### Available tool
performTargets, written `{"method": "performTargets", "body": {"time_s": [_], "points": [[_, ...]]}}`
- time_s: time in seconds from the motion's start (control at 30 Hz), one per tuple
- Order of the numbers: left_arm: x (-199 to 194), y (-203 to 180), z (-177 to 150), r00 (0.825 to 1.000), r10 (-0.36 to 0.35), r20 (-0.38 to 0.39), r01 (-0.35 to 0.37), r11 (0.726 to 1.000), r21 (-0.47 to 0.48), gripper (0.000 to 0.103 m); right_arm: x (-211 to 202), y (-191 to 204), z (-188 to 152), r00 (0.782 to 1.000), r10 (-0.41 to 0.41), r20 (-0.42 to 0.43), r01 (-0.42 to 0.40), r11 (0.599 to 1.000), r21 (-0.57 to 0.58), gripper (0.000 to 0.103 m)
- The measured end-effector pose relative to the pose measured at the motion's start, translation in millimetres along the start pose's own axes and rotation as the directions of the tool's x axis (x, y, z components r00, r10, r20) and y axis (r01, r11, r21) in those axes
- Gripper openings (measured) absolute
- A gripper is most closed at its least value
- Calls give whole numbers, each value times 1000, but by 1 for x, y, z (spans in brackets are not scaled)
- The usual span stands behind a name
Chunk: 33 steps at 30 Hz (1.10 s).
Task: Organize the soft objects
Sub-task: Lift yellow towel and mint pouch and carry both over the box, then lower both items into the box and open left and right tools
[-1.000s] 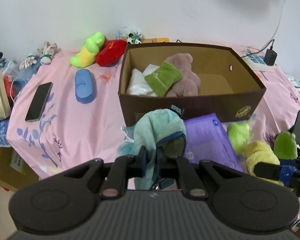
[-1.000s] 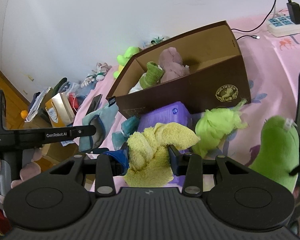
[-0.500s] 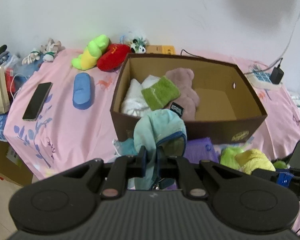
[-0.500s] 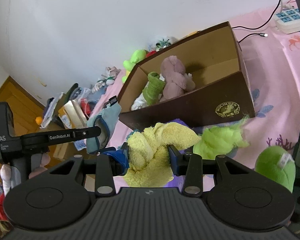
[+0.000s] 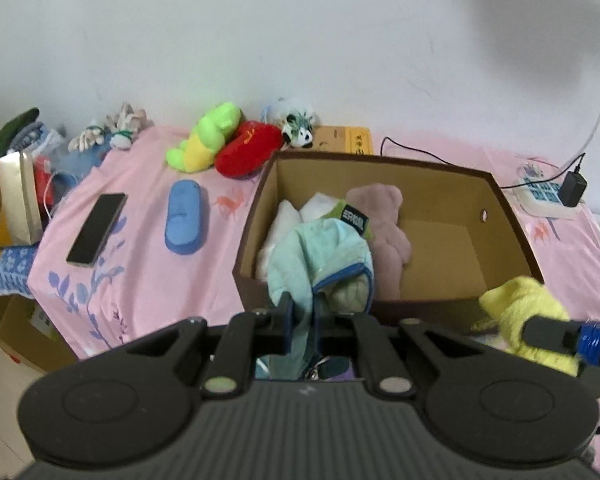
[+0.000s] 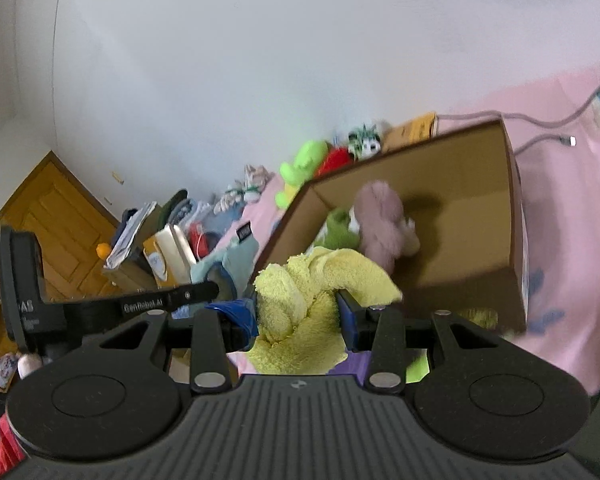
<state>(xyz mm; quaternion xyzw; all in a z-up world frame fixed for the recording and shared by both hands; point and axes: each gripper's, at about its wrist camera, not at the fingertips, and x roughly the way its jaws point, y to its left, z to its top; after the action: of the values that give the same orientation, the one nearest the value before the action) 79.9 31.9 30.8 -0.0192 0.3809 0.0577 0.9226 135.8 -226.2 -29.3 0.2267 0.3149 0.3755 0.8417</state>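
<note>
My left gripper [image 5: 302, 312] is shut on a light blue cloth [image 5: 320, 256] and holds it above the near left wall of the brown cardboard box [image 5: 512, 216]. My right gripper [image 6: 300, 312] is shut on a yellow towel [image 6: 312, 280], raised at the box's [image 6: 472, 280] near edge; the towel also shows in the left wrist view [image 5: 520, 304]. Inside the box lie a pink plush bear [image 5: 384, 216], white cloth [image 5: 280, 220] and a green cloth [image 6: 336, 228].
On the pink bed sheet [image 5: 140, 248] lie a phone [image 5: 96, 228], a blue case [image 5: 184, 216], a green-yellow plush [image 5: 204, 140] and a red plush [image 5: 248, 146]. A power strip [image 5: 544, 194] sits at right. Bags and clutter [image 6: 164, 236] stand left of the bed.
Both grippers have risen and moved forward toward the box, each carrying its cloth. The purple pack and green plush below have dropped out of view.
</note>
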Motion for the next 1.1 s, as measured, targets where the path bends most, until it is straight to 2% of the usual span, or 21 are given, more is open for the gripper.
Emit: {"method": "performTargets", "body": {"time_s": [0.27, 0.63, 0.87, 1.1], "points": [[16, -7, 19, 999, -25, 33, 24, 1000, 19, 6, 23, 2, 23, 999, -38, 32, 39, 999, -35, 25], [59, -6, 34, 998, -56, 29, 55, 997, 46, 6, 84, 5, 21, 988, -155, 9, 156, 983, -97, 25], [93, 3, 33, 997, -72, -31, 73, 997, 33, 6, 122, 2, 15, 974, -227, -8, 224, 967, -123, 26], [118, 11, 30, 992, -95, -85, 97, 995, 14, 8, 145, -4, 9, 966, -249, -69, 240, 964, -118, 29]]}}
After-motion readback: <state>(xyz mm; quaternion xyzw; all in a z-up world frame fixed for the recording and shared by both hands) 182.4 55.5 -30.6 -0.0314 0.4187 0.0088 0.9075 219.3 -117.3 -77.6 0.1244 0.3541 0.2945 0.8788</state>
